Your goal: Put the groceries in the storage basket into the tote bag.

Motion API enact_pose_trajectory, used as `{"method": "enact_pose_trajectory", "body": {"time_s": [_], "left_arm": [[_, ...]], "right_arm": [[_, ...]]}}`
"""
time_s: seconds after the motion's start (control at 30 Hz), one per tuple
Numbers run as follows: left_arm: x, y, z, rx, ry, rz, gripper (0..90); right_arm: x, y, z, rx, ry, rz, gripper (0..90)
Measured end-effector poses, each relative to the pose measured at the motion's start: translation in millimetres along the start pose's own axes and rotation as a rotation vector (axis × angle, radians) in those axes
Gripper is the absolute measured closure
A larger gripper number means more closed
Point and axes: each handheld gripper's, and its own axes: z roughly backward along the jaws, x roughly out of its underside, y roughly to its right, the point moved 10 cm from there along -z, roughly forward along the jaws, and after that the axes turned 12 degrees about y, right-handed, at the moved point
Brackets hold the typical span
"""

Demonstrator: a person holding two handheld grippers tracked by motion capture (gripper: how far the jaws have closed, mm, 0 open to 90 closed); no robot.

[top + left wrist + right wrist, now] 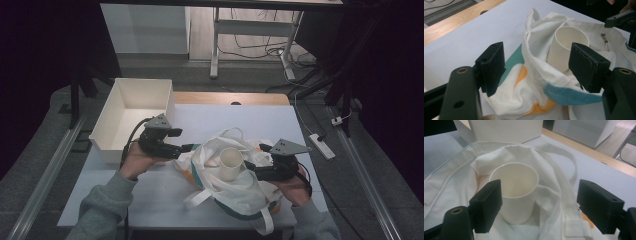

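A white paper cup [231,162] stands upright inside the mouth of a crumpled white tote bag [240,192] with teal and orange print, near the table's front. My left gripper [186,148] sits at the bag's left edge. In the left gripper view its jaws [539,63] are open wide, with the bag's rim [564,93] lying loose between them and the cup [566,47] just beyond. My right gripper [250,167] is at the cup's right. In the right gripper view it [543,203] is open, with the cup [516,195] ahead of the jaws and untouched, ringed by bag cloth [454,187].
An open white box [131,102] stands at the table's back left, close behind the left hand. The white tabletop [165,195] has a wooden strip [230,98] along its far edge. A power strip [322,146] lies on the floor to the right.
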Motion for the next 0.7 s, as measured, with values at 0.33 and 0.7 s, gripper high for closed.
{"method": "enact_pose_trajectory", "body": {"time_s": [0.33, 0.7], "left_arm": [[4.1, -4.0, 10.0, -0.017, 0.005, 0.034, 29.9], [6.6, -2.2, 5.1, -0.009, -0.011, 0.036, 29.9]], "right_arm": [[-2.9, 10.4, 11.3, 0.041, -0.014, 0.003, 23.3], [3.3, 18.7, 19.5, 0.074, -0.058, -0.002, 23.9]]}}
